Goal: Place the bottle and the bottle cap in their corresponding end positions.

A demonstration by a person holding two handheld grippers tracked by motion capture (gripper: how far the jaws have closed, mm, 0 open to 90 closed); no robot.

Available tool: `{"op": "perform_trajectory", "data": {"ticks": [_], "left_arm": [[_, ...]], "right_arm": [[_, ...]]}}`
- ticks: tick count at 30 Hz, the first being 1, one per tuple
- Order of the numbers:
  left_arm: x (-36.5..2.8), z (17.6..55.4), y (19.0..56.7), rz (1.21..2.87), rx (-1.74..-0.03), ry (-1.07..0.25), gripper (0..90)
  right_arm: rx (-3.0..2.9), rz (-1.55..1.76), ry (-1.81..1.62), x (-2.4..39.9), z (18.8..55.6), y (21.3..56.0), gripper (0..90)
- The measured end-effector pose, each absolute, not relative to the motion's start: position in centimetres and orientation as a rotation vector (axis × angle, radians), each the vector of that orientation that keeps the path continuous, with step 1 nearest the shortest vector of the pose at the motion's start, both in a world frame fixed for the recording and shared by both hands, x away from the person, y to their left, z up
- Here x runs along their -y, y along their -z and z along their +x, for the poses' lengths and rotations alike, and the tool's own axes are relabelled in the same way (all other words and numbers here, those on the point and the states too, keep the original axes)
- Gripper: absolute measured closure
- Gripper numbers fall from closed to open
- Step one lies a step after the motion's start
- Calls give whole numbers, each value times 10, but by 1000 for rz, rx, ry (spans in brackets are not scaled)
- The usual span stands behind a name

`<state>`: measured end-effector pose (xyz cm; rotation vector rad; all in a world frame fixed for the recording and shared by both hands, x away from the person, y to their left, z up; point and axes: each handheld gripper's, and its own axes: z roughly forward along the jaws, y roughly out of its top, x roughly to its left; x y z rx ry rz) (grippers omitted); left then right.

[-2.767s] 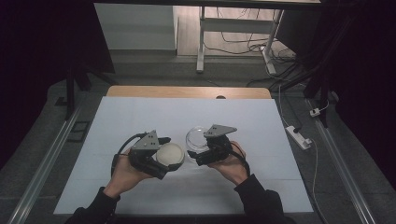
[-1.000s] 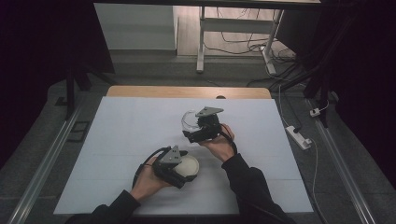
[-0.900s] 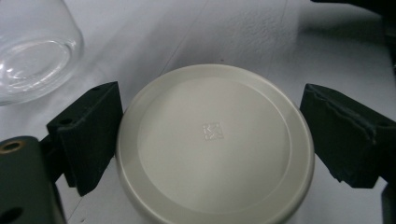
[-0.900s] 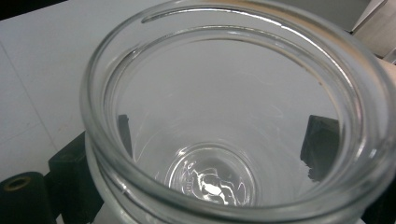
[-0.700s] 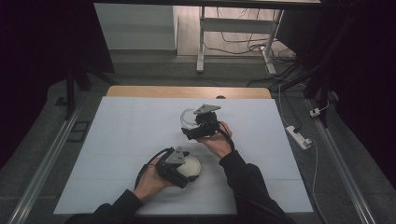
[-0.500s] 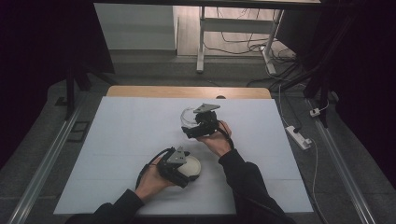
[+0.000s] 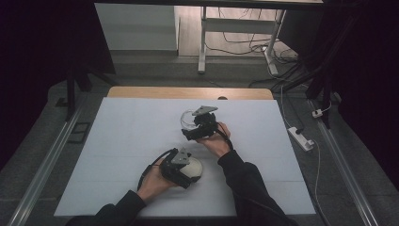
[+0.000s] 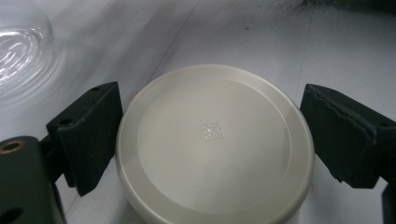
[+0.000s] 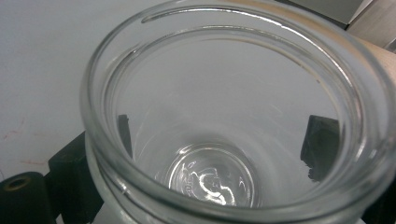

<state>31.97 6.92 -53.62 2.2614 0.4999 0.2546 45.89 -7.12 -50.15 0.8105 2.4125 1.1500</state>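
Note:
A round cream lid [image 8: 212, 140] lies flat between the jaws of my left gripper [image 8: 212, 135], which press its left and right rim. In the high view this lid [image 7: 194, 170] is near the table's front, with the left gripper [image 7: 175, 165] shut on it. Farther back, my right gripper [image 7: 200, 123] holds a clear glass jar [image 7: 188, 120]. In the right gripper view I look into the jar's open mouth [image 9: 224, 107]. The right gripper [image 9: 224, 140] is shut on its sides, its jaws showing through the glass. The jar [image 8: 18, 51] also appears at the upper left.
A white sheet [image 7: 117, 141] covers the table, with a wooden strip [image 7: 188, 92] at its far edge. A power strip [image 7: 301, 137] lies on the floor to the right. Metal rails [image 7: 47, 160] run along both sides. A stand [image 7: 202, 42] and cables are beyond the table.
Since 2.8 s ago the hands have parted: the left came toward the front with the lid, the right went back with the jar. Over the last second both barely moved.

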Motion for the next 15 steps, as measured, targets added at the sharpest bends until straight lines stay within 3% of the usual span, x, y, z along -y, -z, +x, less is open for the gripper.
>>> {"op": "perform_trajectory", "data": {"ticks": [15], "left_arm": [[-69, 324, 541, 2310, -532, -231, 81]], "right_arm": [[-2438, 833, -1141, 73, 460, 503, 62]]}}
